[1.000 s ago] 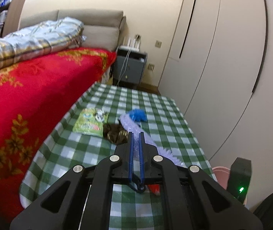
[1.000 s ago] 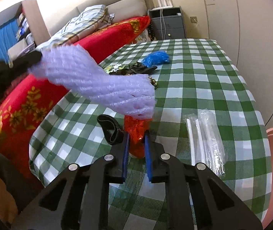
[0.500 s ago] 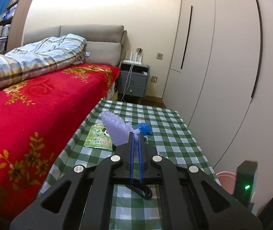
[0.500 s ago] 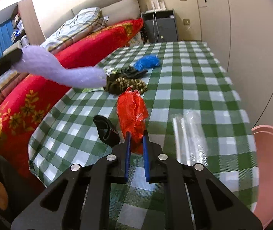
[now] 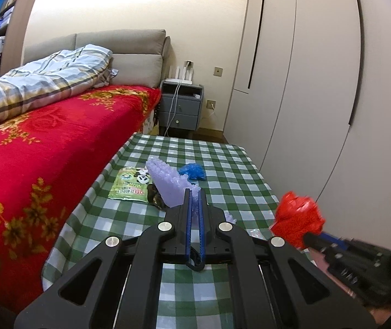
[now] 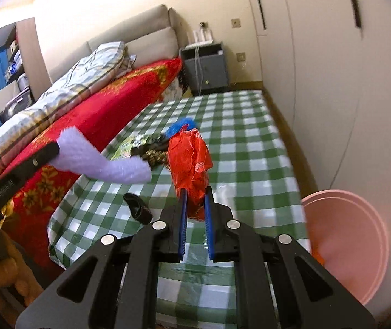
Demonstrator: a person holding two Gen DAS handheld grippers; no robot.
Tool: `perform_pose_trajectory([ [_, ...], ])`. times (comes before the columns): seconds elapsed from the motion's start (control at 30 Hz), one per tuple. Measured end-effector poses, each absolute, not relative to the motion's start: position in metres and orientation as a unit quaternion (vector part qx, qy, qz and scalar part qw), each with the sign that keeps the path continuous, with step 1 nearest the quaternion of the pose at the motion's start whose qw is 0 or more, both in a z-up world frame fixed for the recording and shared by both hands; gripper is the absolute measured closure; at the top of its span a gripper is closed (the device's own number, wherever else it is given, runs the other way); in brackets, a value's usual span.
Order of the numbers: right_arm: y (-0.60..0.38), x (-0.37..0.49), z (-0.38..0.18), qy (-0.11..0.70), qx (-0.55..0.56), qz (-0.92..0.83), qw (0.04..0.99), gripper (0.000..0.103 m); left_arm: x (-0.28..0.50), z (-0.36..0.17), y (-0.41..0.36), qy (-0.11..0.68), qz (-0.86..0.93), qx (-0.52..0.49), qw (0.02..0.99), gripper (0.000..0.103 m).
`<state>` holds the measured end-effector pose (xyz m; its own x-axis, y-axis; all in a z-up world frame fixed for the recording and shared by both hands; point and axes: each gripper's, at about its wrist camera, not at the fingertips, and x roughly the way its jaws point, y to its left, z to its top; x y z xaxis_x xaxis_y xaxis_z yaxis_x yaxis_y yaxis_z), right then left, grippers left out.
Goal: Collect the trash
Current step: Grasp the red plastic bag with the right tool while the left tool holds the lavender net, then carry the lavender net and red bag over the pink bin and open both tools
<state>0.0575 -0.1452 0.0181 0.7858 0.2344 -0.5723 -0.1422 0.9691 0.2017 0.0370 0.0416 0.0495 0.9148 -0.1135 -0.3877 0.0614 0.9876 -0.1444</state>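
My left gripper (image 5: 194,192) is shut on a piece of purple bubble wrap (image 5: 168,186), held in the air above the green checked table (image 5: 231,170). In the right wrist view the same purple bubble wrap (image 6: 105,161) hangs from the left gripper at the left. My right gripper (image 6: 195,194) is shut on a crumpled red plastic bag (image 6: 190,161), lifted off the table. That red plastic bag (image 5: 297,219) also shows at the right of the left wrist view. A pink bin (image 6: 354,246) stands on the floor right of the table.
On the table lie a green snack packet (image 5: 131,186), a dark patterned wrapper (image 5: 155,197), a blue crumpled piece (image 5: 192,171) and a black band (image 6: 138,208). A red-covered bed (image 5: 44,148) runs along the left. White wardrobe doors (image 5: 319,82) stand at the right.
My right gripper has lifted the red bag off the table and moved right, toward the pink bin. The left gripper has stayed about where it was, its view tilting up, still holding the purple bubble wrap.
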Motion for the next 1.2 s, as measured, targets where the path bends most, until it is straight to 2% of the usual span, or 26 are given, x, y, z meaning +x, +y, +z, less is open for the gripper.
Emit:
perform_pose_trajectory([
  [0.57,-0.208,0.003,0.064,0.274,0.079,0.028,0.958,0.091,0.023,0.047,0.005,0.205,-0.097,-0.053,0.972,0.099],
  [1.2,-0.270,-0.023,0.068,0.268,0.087,-0.060,0.958,0.090,0.022,0.041,-0.035,0.209,-0.141,-0.034,0.967,0.099],
])
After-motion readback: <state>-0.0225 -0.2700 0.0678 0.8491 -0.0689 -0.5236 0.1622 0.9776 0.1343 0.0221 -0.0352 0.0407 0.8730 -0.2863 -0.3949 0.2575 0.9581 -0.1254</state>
